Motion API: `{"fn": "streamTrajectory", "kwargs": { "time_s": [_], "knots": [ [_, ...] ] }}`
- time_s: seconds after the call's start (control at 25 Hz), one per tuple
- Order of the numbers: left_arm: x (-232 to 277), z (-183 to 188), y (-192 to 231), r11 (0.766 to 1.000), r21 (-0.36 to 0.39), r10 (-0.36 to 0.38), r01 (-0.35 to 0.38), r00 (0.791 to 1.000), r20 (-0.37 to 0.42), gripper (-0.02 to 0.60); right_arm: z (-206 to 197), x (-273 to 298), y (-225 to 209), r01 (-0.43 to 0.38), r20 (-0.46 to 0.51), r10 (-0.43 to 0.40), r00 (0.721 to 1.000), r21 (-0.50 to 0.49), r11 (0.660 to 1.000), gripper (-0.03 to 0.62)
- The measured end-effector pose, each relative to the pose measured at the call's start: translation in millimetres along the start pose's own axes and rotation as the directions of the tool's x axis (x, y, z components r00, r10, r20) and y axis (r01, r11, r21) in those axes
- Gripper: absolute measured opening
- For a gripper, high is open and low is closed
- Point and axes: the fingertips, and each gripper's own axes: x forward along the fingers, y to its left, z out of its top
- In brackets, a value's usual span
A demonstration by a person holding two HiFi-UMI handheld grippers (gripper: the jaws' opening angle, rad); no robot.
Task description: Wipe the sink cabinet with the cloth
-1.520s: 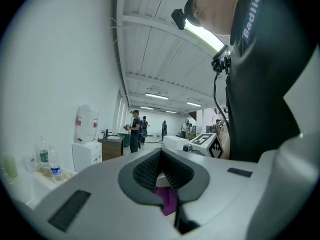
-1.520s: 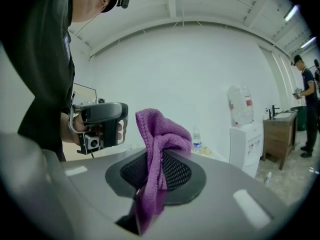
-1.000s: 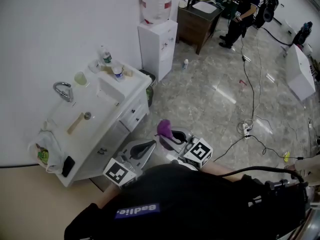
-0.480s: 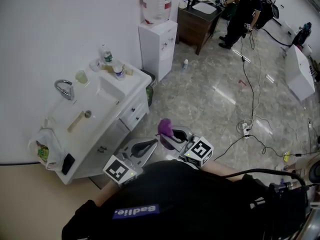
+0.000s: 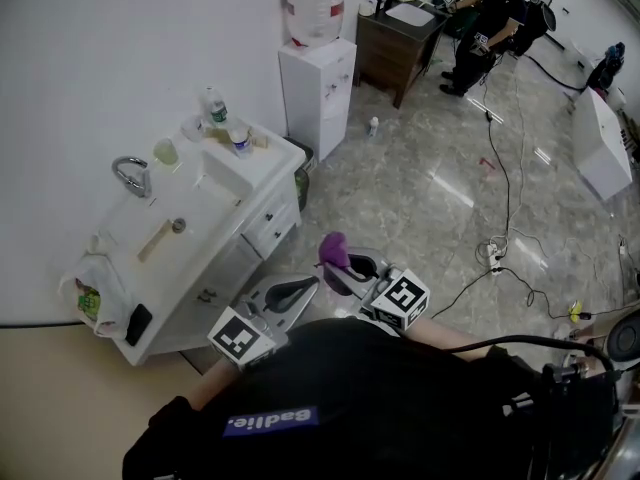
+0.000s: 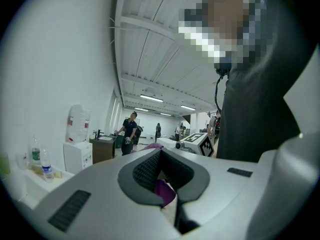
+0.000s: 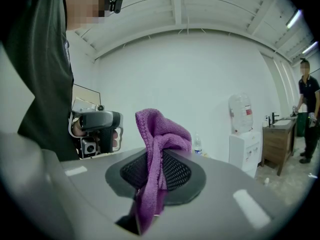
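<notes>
1. Right gripper (image 7: 159,156): jaws clamped on the cloth (image 7: 161,134). The purple fabric stands up in a bunch above the jaw tips and hangs in a tail below them.
2. Left gripper (image 6: 161,159): jaws drawn together to a thin slit, gripping nothing. A sliver of purple shows through the slit. It is held just left of the right gripper's jaws, with its tips near the cloth but apart from it.
3. Sink cabinet (image 5: 245,223): white, with drawers. It stands left of and beyond both pairs of jaws, and neither gripper touches it. The cloth is clear of it.
4. On the cabinet top, left of the jaws:
   - a faucet (image 5: 130,176) at the wall
   - a cup (image 5: 165,153) beside the faucet
   - two bottles (image 5: 212,108) at the far end
5. Bag (image 5: 85,303): at the cabinet's near end, far left of the jaws.
6. Dispenser (image 5: 316,83): white, with a large water jug on top. It is ahead of the jaws, just past the cabinet.
7. Desk (image 5: 398,43): dark wood, beyond the dispenser.
8. Person (image 5: 490,18): in black, beside the desk and well ahead of the jaws.
9. Cables (image 5: 505,183): trailing over the floor to the right of the jaws.
</notes>
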Motion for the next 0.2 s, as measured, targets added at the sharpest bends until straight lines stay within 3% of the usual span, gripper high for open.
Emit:
{"fn": "streamTrajectory", "kwargs": {
  "time_s": [0.2],
  "knots": [
    [-1.3, -1.4, 0.4, 1.000, 0.019, 0.011, -0.011, 1.000, 0.018, 0.000, -7.9, -2.1, 1.4, 0.008, 0.001, -0.008, 1.000, -0.008, 1.000, 0.057]
  ]
}}
